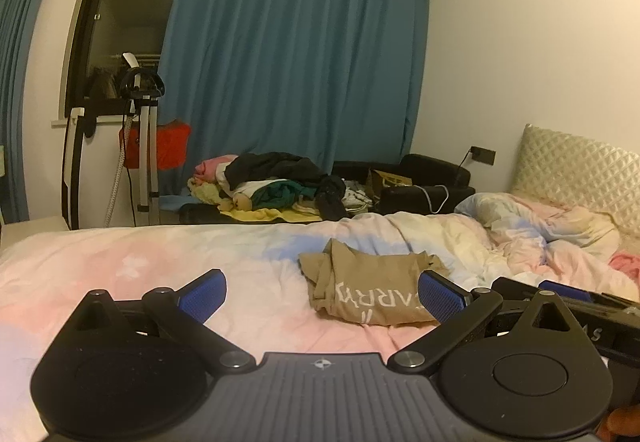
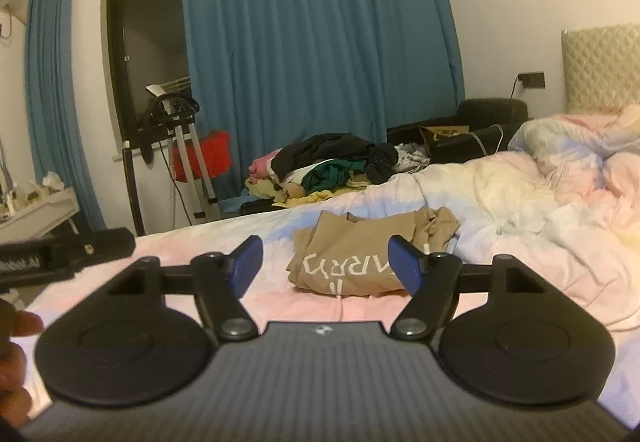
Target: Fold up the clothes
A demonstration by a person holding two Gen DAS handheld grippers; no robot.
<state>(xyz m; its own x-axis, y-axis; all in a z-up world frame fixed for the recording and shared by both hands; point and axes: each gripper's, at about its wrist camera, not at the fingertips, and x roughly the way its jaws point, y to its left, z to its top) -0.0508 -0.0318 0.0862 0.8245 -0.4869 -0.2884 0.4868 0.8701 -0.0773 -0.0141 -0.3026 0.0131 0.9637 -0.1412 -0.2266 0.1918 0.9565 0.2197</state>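
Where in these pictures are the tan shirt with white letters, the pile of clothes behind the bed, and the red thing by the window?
tan shirt (image 2: 360, 266): right wrist view, on its lettered front.
pile of clothes (image 1: 280, 178): left wrist view, on the dark top garment.
red thing (image 1: 170, 146): left wrist view, on its red face.

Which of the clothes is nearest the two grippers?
The tan shirt with white lettering, lying alone on the bed just ahead of them; the other clothes sit heaped in a pile beyond the bed.

One tan garment (image 1: 372, 292), two hand-held grippers (image 1: 323, 296) (image 2: 326, 264), one clothes pile (image 1: 280, 182)
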